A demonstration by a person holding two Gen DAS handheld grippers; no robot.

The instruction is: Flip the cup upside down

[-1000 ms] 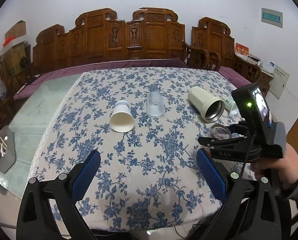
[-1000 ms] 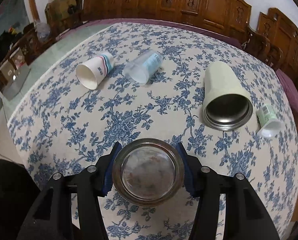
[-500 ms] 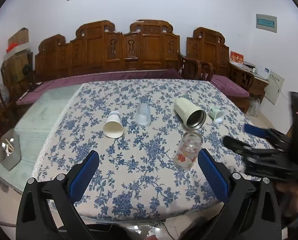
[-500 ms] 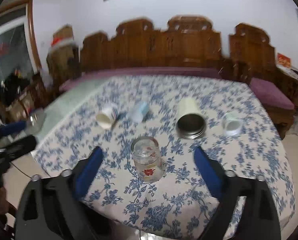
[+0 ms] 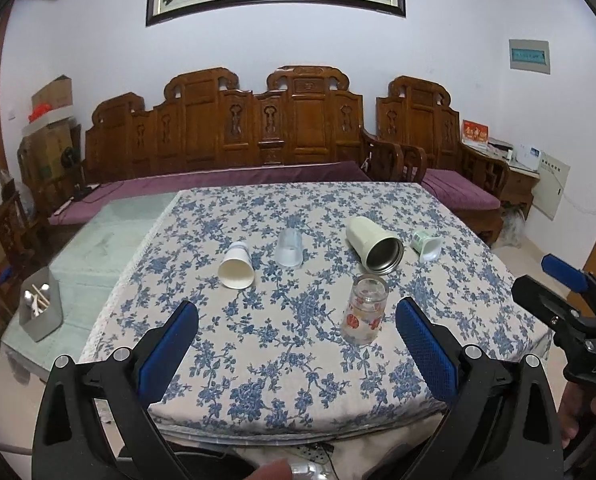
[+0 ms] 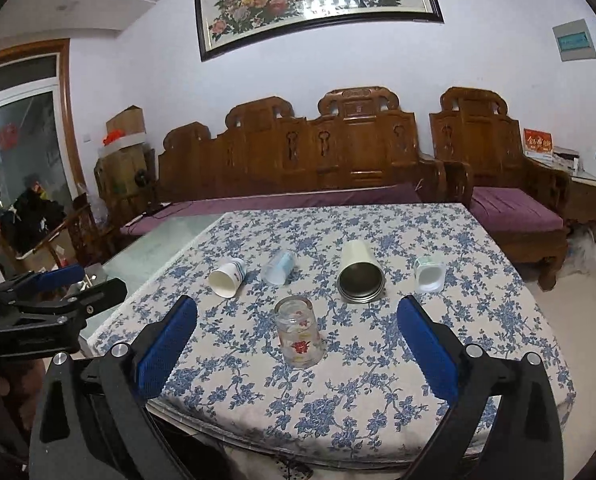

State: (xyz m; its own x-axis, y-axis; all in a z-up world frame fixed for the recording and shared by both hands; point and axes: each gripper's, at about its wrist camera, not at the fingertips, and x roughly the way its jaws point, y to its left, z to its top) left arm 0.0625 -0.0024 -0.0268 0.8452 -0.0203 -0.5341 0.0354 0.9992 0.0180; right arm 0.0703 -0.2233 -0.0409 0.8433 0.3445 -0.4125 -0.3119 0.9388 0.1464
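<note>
A clear glass cup with red flower prints (image 5: pixel 365 309) stands upside down near the table's front edge, also in the right wrist view (image 6: pixel 299 331). My left gripper (image 5: pixel 296 354) is open and empty, held back from the table's front edge. My right gripper (image 6: pixel 297 350) is open and empty, also back from the edge, with the glass ahead between its blue fingers. The right gripper also shows at the right edge of the left wrist view (image 5: pixel 570 304).
On the blue floral tablecloth (image 5: pixel 298 360) lie a white paper cup (image 5: pixel 237 267), a clear plastic cup (image 5: pixel 289 248), a cream steel tumbler (image 5: pixel 374 249) and a small green-and-white cup (image 5: pixel 428 243). A grey utensil box (image 5: pixel 40 311) sits at the left. Wooden sofas stand behind.
The right gripper let go of the glass cup, which now stands upside down on the table. Both grippers have pulled back and up from the table.
</note>
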